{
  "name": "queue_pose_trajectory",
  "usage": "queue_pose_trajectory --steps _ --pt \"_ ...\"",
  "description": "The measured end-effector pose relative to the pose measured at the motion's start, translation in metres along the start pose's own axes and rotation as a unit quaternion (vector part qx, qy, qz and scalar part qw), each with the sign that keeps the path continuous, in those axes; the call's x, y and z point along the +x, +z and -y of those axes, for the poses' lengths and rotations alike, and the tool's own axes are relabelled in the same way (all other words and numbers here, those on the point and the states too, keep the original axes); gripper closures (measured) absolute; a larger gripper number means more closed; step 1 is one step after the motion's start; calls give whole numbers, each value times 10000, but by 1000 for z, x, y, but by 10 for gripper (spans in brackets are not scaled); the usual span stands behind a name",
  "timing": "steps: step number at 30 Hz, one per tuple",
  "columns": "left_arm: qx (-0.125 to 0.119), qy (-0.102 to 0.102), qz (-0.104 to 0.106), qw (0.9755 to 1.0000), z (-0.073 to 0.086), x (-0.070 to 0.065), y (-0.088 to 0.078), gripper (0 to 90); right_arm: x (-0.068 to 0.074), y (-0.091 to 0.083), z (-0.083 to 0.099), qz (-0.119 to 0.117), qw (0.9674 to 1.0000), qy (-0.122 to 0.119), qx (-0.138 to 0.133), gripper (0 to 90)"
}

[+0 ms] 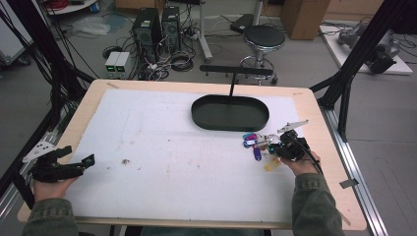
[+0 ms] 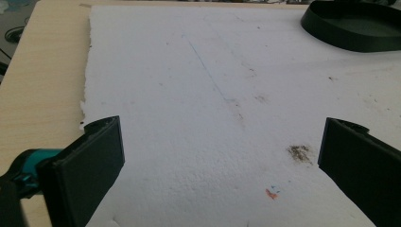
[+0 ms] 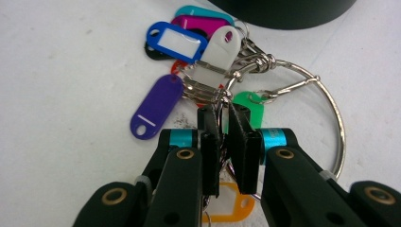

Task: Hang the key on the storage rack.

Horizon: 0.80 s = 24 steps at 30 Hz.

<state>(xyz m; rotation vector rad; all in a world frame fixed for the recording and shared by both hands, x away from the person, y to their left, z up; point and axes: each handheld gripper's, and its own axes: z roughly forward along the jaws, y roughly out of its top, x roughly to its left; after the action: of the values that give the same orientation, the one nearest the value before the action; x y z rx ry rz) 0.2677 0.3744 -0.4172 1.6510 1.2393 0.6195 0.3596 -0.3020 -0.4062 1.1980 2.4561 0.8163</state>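
Coloured key tags (image 3: 189,61) on a wire ring (image 3: 326,118) are gripped by the right gripper (image 3: 226,124), seemingly for lifting toward the black tray (image 1: 230,113), while the left gripper (image 2: 217,156) is held open.

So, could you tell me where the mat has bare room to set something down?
The wide stretch of white mat between the left gripper and the black tray is bare. It is crowded below the tray, where the right gripper pinches the key tags.

shiny metal ring (image 3: 331,118), plastic tags (image 3: 156,106), matt tray (image 1: 230,113)
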Motion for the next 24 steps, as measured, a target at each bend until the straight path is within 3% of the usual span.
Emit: queue_pose_trajectory --steps 10,18,24 --pt "-28 -4 12 10000 0 -1 0 17 2 -18 1 -30 9997 54 -232 834" --pt "-63 -21 20 10000 0 -1 -1 17 0 -37 -10 21 9992 36 -407 833" --pt "-58 -21 20 10000 0 -1 -1 17 0 -44 -14 -181 9980 118 -599 833"
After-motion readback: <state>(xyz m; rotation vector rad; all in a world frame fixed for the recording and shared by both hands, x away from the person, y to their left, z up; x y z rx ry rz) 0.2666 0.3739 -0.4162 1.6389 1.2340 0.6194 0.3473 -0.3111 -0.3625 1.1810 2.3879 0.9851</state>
